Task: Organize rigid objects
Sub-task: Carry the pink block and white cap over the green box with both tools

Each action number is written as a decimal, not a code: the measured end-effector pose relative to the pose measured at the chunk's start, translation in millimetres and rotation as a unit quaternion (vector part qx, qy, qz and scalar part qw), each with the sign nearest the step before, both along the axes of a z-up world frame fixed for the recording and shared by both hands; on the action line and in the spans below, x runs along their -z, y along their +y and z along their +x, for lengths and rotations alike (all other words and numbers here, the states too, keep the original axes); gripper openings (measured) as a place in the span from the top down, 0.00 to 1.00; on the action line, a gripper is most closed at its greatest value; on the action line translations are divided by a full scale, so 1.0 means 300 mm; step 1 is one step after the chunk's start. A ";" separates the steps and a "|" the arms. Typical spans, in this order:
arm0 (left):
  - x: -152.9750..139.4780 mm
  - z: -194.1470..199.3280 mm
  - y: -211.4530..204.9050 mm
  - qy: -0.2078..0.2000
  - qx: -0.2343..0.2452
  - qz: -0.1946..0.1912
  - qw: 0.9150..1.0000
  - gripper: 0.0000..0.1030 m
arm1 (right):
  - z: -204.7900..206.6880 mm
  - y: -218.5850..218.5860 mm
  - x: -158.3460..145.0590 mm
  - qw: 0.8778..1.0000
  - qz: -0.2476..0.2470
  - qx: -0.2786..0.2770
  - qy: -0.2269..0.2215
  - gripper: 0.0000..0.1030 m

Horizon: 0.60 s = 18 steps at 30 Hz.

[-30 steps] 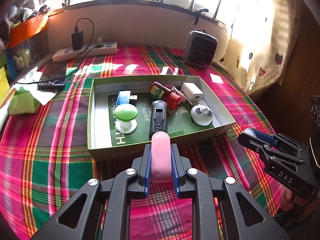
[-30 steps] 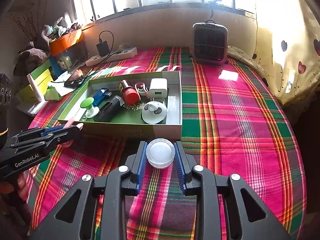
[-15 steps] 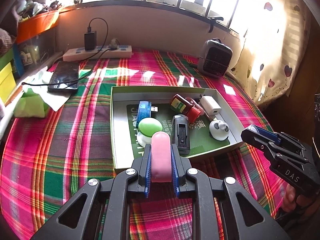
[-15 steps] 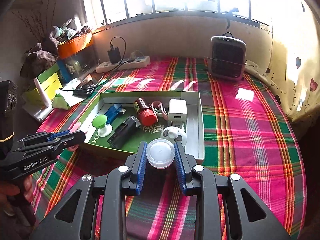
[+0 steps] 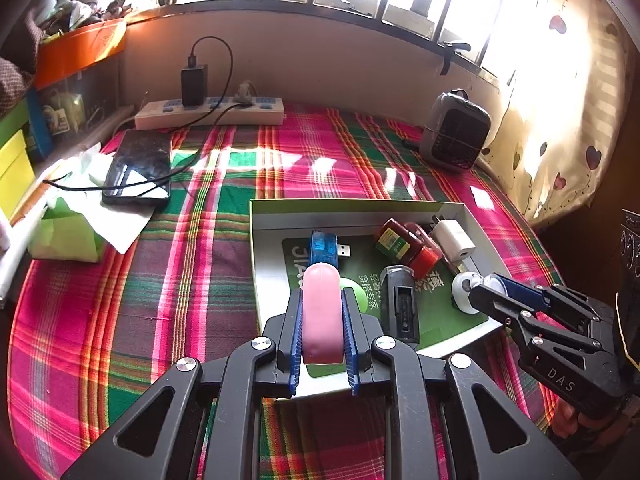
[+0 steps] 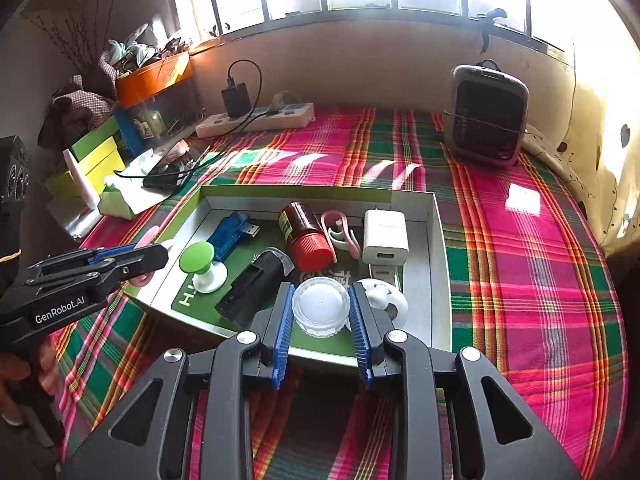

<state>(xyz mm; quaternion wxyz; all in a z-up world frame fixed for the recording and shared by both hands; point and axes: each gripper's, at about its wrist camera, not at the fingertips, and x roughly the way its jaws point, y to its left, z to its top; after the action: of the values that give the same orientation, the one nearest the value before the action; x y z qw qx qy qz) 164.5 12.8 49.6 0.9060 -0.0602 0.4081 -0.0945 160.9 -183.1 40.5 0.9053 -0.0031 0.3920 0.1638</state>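
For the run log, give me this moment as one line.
left gripper: shut on pink piece | right gripper: shut on clear lid | both over box

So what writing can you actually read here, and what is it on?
"GenRobot.AI": left gripper, side.
"DAS": right gripper, side.
"JIA", cut off: green card in the box.
"H", cut off: same card, other end.
Chinese print on the card, red bottle label: too small to read.

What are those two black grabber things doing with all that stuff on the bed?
A person is tidying small things into a green box. The left gripper is clamped on a pink oblong piece, and the right gripper is clamped on a clear round lid. Both hover over the box's near edge, nothing dropped in yet.
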 end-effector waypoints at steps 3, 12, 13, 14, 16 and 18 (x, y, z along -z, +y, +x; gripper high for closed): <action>-0.006 0.027 0.009 -0.001 0.002 0.000 1.000 0.83 | 0.022 0.007 0.015 1.000 -0.004 0.000 0.006 0.72; 0.003 0.124 0.023 0.008 0.005 0.003 1.000 0.83 | 0.064 0.032 0.050 1.000 -0.009 -0.011 0.023 0.72; 0.006 0.135 0.023 0.010 0.006 0.004 1.000 0.83 | 0.068 0.036 0.053 1.000 -0.009 -0.012 0.024 0.72; 0.010 0.143 0.023 0.012 0.005 0.005 1.000 0.83 | 0.071 0.038 0.056 1.000 -0.009 -0.013 0.025 0.72; 0.016 0.157 0.023 0.014 0.007 0.006 1.000 0.83 | 0.078 0.041 0.062 0.999 -0.010 -0.013 0.028 0.72; 0.023 0.169 0.025 0.016 0.006 0.007 1.000 0.83 | 0.084 0.044 0.069 0.999 -0.010 -0.013 0.030 0.72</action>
<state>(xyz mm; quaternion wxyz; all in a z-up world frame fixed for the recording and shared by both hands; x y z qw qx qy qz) 215.1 20.2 42.7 0.8991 -0.0532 0.4237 -0.0967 186.2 -170.1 19.7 0.8909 -0.0120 0.4203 0.1718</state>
